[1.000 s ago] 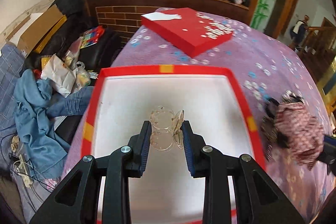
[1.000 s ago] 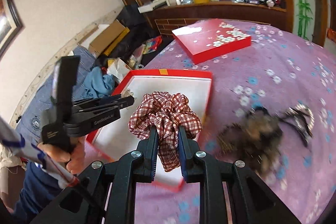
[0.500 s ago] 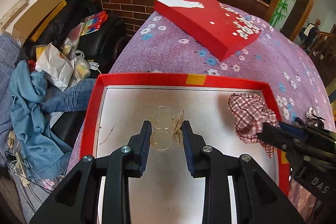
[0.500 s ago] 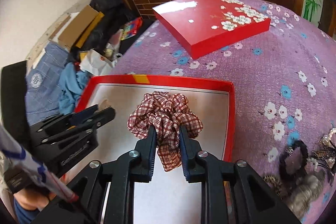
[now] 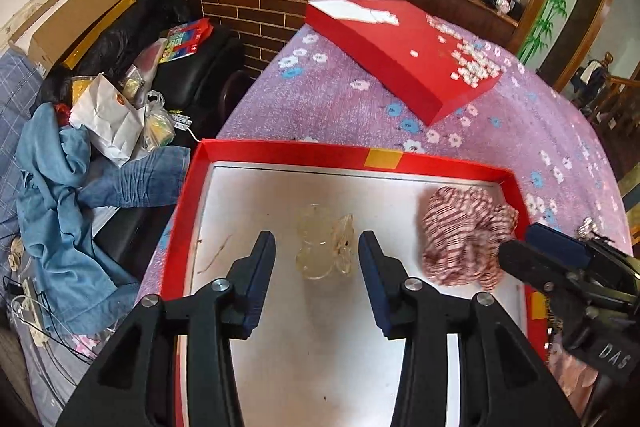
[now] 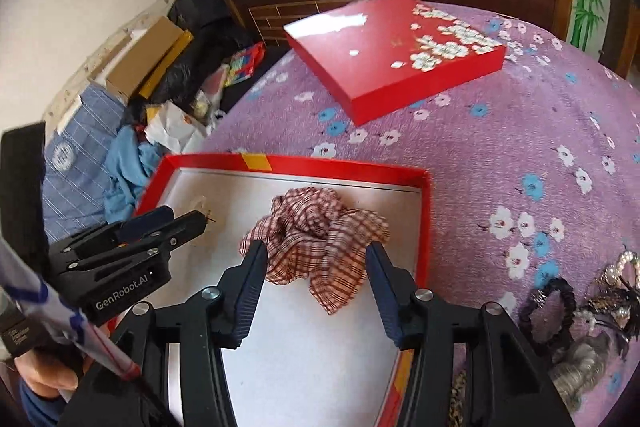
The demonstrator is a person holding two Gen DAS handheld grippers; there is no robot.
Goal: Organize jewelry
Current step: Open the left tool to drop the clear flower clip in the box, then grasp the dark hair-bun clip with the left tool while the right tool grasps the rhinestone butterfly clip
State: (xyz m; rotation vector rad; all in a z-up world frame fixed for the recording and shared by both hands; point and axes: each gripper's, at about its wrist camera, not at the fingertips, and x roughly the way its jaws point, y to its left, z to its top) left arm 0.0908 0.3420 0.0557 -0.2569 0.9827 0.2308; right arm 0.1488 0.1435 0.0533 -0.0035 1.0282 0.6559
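Left gripper: jaws spread wide, clamped on nothing; the clear hair clip lies between the fingers, touching neither pad.
Right gripper: jaws apart, holding nothing; the plaid scrunchie sits between and just ahead of the fingertips; whether the pads touch the cloth cannot be told.
Clear hair clip: on the white floor of the red tray, near the middle, closer to the tray's far edge than its near one.
Plaid scrunchie: on the tray floor by the right edge, near the far right corner.
Room in the tray: bare white floor behind both items toward the near edge, and a strip along the left edge.
Red lid: on the purple floral cloth, well beyond the tray's far edge.
Loose accessories: dark hair ties and beaded pieces heaped on the cloth, past the tray's right edge.
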